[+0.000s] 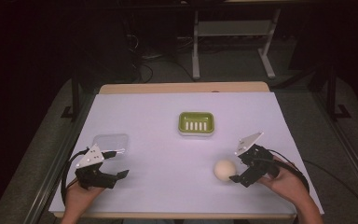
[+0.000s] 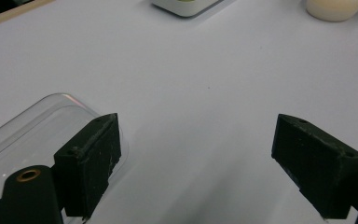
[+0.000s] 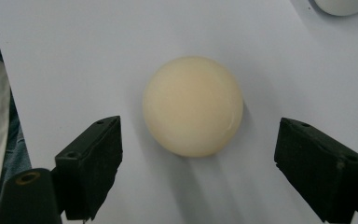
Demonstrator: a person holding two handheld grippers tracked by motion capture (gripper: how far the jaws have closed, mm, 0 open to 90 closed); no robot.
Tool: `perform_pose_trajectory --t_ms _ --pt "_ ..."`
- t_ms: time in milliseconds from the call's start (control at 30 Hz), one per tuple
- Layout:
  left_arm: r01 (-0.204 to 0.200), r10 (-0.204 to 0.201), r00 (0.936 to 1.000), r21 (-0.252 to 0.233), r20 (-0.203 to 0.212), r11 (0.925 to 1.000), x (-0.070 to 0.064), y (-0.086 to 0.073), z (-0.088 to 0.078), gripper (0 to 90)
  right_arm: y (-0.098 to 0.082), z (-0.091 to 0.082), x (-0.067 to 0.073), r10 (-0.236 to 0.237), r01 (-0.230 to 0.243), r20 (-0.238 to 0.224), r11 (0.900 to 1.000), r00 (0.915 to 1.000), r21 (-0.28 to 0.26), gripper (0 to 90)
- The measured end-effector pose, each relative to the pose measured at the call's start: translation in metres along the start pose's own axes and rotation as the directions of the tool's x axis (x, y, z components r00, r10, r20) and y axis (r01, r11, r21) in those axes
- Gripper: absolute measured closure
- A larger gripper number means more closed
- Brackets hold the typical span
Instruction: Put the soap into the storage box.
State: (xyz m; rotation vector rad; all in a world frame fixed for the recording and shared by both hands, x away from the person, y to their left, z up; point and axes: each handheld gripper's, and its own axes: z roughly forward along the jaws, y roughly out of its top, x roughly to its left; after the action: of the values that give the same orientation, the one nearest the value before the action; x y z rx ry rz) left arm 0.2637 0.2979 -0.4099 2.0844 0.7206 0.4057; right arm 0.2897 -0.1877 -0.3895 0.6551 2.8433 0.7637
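Soap [image 1: 225,170], a cream-coloured round piece, is lying on the white bench [image 1: 158,186], and I am taking it as the landmark for all places. Right gripper [image 1: 238,169] is sitting just beside the soap, on the side of the person's right hand [image 1: 286,182], and its nearer finger tip is almost touching the soap. In the right gripper view the soap [image 3: 193,105] is lying a little ahead of the two black fingers [image 3: 91,161], in line with the gap between them, and the fingers are standing wide apart, wider than the soap, gripping nothing. Green soap dish [image 1: 196,123] with white slots is resting farther from the person than the soap and a little toward the left. Clear plastic lid [image 1: 111,143] is lying well to the left of the soap. Left gripper [image 1: 121,163] is hovering just at the near side of this lid, well apart from the soap. Its fingers [image 2: 91,161] are also spread wide and are carrying nothing.
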Motion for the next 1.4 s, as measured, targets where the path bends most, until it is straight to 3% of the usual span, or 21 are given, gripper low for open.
perform_pose_trajectory --t_ms 300,667,833,933,1033,1267,1400 --pt "-0.002 0.002 1.0000 -0.006 -0.001 1.0000 0.001 0.000 -0.001 15.1 0.018 0.025 0.001 -0.048 0.050 -0.028 0.996 0.9985 0.080 14.0" --pt "0.002 -0.002 1.0000 -0.012 0.000 0.9999 0.001 0.000 -0.001 15.1 0.025 0.040 0.000 -0.047 0.053 -0.050 0.990 0.9977 0.134 14.1" --pt "-0.005 0.005 1.0000 -0.007 -0.001 1.0000 -0.001 0.001 0.000 15.1 0.029 0.049 0.000 -0.057 0.064 -0.045 0.981 0.9973 0.182 16.9" --pt "-0.004 0.004 0.9999 -0.015 -0.016 0.9999 0.002 0.001 -0.004 15.1 0.030 0.052 -0.001 -0.066 0.072 -0.039 0.980 0.9970 0.185 22.2" --pt "0.023 -0.024 0.9996 -0.029 -0.014 0.9993 0.004 0.000 -0.005 15.1 0.031 0.054 0.000 -0.073 0.081 -0.048 0.976 0.9962 0.202 23.9" --pt "0.012 -0.012 0.9997 -0.022 -0.021 0.9997 0.003 0.000 -0.005 15.1 0.037 0.054 0.001 -0.080 0.088 -0.041 0.965 0.9959 0.247 24.2" --pt "0.011 -0.011 0.9997 -0.025 -0.021 0.9996 0.003 0.000 -0.005 15.1 0.042 0.055 0.001 -0.076 0.089 -0.060 0.961 0.9953 0.261 24.2"
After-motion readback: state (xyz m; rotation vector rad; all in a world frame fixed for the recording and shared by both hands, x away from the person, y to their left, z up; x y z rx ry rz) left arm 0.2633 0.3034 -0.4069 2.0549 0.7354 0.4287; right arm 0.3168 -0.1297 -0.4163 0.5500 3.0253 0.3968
